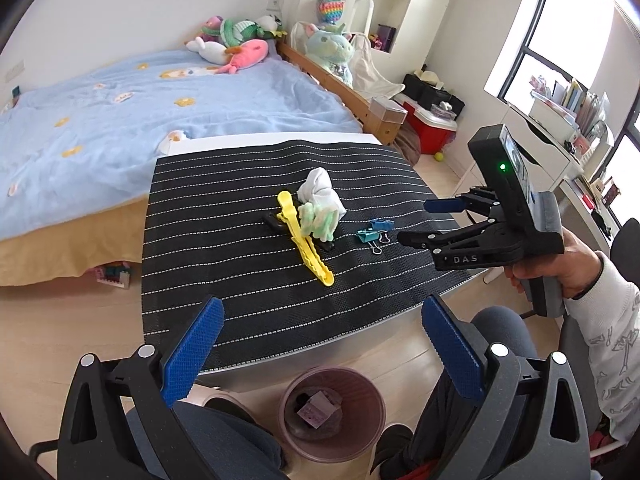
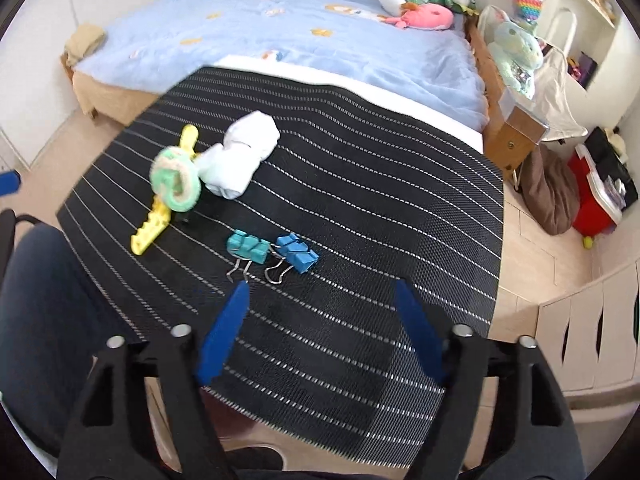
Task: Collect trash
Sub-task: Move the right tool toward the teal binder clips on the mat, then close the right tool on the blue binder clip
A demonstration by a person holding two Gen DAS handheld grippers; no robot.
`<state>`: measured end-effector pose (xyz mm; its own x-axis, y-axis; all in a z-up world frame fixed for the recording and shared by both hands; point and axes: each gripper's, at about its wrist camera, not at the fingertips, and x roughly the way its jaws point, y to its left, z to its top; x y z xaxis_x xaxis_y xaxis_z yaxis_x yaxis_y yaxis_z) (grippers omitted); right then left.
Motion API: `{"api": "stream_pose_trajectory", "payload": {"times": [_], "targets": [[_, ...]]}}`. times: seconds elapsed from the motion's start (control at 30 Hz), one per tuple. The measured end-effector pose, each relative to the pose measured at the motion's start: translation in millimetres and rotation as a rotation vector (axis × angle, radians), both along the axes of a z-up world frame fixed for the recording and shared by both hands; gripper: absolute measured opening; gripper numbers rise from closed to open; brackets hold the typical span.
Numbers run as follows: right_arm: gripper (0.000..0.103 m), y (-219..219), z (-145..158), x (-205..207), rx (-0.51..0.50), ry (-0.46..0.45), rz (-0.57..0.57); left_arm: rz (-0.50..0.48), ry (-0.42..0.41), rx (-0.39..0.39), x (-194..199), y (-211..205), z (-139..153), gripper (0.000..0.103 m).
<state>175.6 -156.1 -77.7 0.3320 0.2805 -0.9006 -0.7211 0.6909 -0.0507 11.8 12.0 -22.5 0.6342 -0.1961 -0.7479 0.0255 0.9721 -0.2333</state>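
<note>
A black mat (image 1: 248,280) with white dotted stripes is covering a low table, and the things to be sorted are lying on it: a white crumpled tissue (image 1: 320,194) is resting against a green and cream curled scrap (image 1: 318,222), possibly a foam strip, though the blur makes that hard to tell. Both are sitting on or against a long yellow toothed clip (image 1: 304,240). A teal binder clip (image 2: 248,246) and a blue binder clip (image 2: 297,254) are lying just beside each other, nearer the right gripper (image 2: 320,292), whose blue pads are standing partly apart with nothing between them, hovering above the mat just short of the binder clips. A hand (image 1: 560,268) is holding that gripper by its grip. The left gripper (image 1: 320,320) is hanging with its jaws wide and empty over the mat's near edge. Below it on the floor, a mauve waste bin (image 1: 360,392) is standing between the person's knees, holding a few scraps.
</note>
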Motion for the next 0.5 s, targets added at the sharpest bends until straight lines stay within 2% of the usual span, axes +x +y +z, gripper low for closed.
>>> {"api": "stream_pose_trajectory", "payload": {"times": [0.3,0.5], "targets": [[0.035,12.5,-11.3,5.9,0.003,0.016,0.059,0.011,0.031,-0.009,7.6,3.6,-7.2,0.095],[0.030,17.1,-8.3,4.5,0.024,-0.001,0.087,0.002,0.047,-0.019,12.6,2.5,-10.7,0.095]]}}
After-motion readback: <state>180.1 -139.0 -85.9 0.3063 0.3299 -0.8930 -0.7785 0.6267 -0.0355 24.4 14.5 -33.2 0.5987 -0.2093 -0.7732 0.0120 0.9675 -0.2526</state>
